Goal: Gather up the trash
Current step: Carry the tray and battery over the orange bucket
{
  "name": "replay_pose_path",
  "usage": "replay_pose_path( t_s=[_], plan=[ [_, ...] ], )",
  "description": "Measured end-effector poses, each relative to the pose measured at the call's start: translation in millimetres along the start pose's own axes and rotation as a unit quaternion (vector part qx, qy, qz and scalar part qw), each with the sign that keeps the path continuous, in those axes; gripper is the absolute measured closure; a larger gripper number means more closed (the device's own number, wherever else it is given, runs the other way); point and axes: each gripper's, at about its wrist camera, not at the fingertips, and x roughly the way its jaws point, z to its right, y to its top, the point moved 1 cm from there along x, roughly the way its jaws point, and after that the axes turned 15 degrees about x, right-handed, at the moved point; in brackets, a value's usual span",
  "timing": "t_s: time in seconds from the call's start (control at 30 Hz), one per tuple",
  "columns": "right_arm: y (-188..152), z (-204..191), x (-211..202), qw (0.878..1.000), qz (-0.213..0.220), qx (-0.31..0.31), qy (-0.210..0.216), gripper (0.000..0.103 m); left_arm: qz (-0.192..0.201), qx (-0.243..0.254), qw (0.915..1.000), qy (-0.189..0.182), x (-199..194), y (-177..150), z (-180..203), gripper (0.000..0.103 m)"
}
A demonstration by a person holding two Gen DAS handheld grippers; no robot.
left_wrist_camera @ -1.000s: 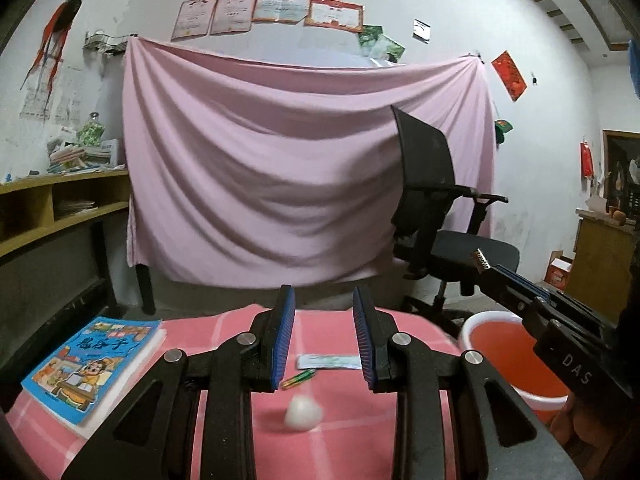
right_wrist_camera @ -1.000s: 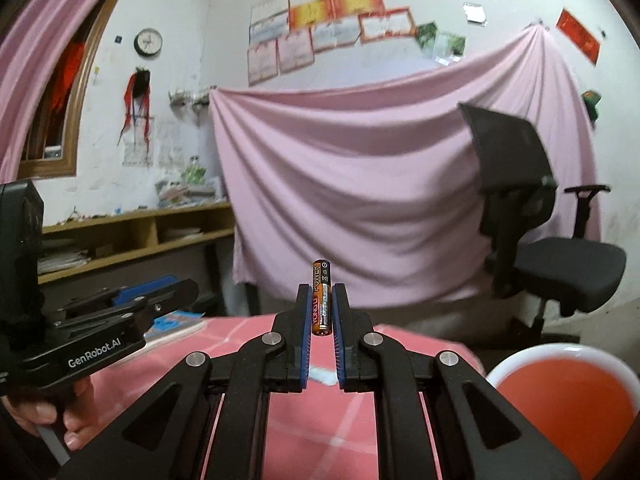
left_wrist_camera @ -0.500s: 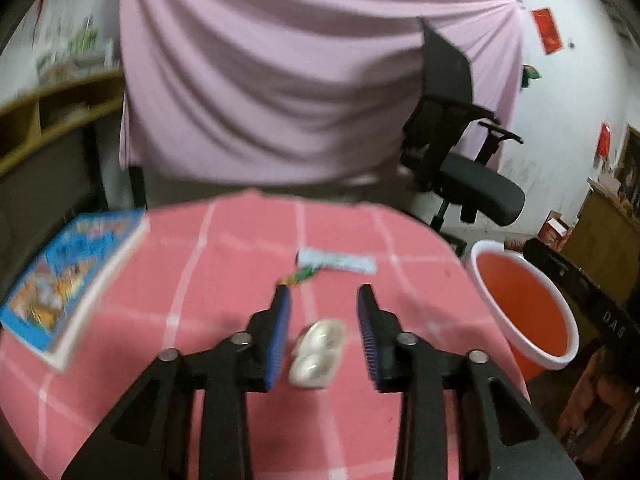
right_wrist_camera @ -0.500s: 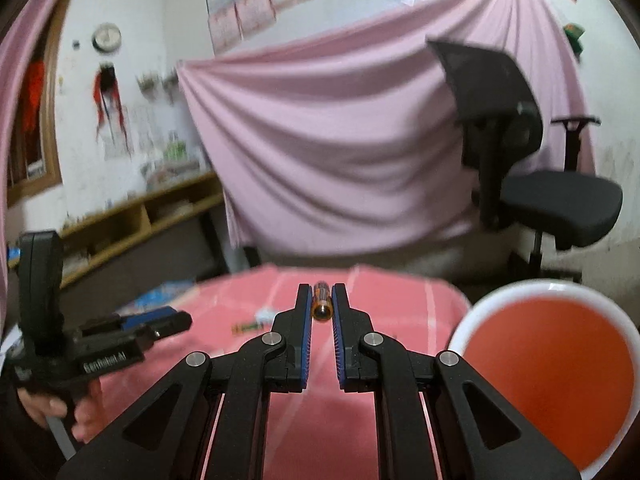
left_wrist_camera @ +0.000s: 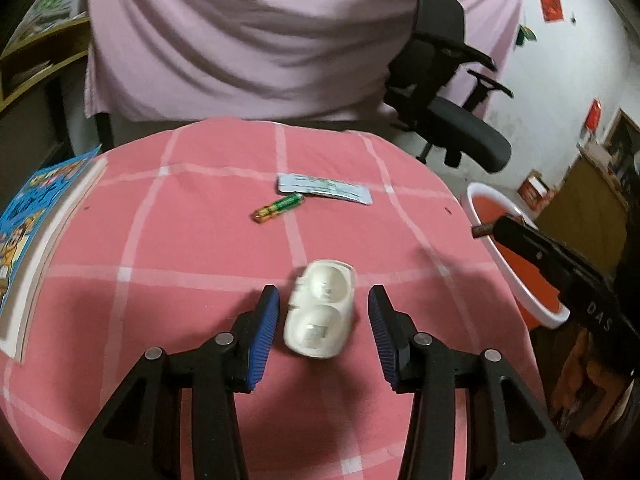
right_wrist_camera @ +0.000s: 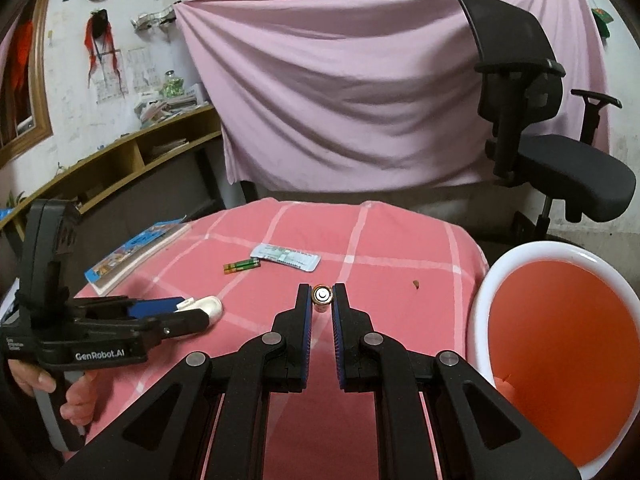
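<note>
The left gripper has its jaws opening, with a gap on each side of the white moulded plastic tray with two round cups that lies between the blue pads on the pink checked tablecloth; the pads do not press on it. The right gripper has its jaws clamped on a small brown-and-gold battery, seen end on, held above the cloth near the table's right edge, just left of the white-rimmed orange plastic bucket that stands beside the table. In the left wrist view the same battery tip pokes out over the bucket's rim. Farther out on the table lie one green-and-yellow battery and, just beyond it and almost touching its far end, one flat pale blue-green printed sachet. At the left edge of the table rests one blue illustrated children's book. That makes two batteries, one tray, one sachet, one book and one bucket. A small brown crumb sits on the cloth to the right of the held battery. Behind the table hangs a pink sheet, with one black mesh office chair to its right, and a person's hand grips the handle of the left gripper.
</note>
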Motion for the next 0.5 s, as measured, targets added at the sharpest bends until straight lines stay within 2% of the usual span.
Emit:
replay_pose_path(
  t_s=[0.1, 0.13, 0.17, 0.33, 0.4, 0.5],
  plan=[
    [-0.1, 1.4, -0.1, 1.000, -0.004, 0.002, 0.000, 0.095, -0.010, 0.025, 0.9996, 0.006, 3.7, 0.7, 8.2, 0.064],
    [-0.4, 1.5, -0.3, 1.000, -0.005, 0.003, 0.001, 0.095, -0.012, 0.035, 0.9993, 0.009, 4.4, 0.8, 11.8, 0.068],
    [-0.5, 2.0, -0.2, 1.000, -0.007, 0.003, 0.001, 0.095, -0.016, 0.044, 0.9988, 0.016, 5.5, 0.6, 15.3, 0.078],
    [-1.4, 2.1, -2.8, 1.000, -0.007, 0.006, 0.002, 0.095, -0.020, 0.061, 0.9970, 0.043, 9.0, -1.1, 22.7, 0.079],
    [-0.8, 2.1, -5.4, 1.000, 0.001, 0.008, 0.003, 0.095, -0.008, 0.055, 0.9973, 0.048, 6.7, 0.1, 23.9, 0.079],
    [1.2, 3.9, -15.5, 1.000, 0.025, 0.009, 0.009, 0.095, 0.035, 0.044, 0.9973, 0.048, -7.3, 10.6, 28.8, 0.079]
  ],
)
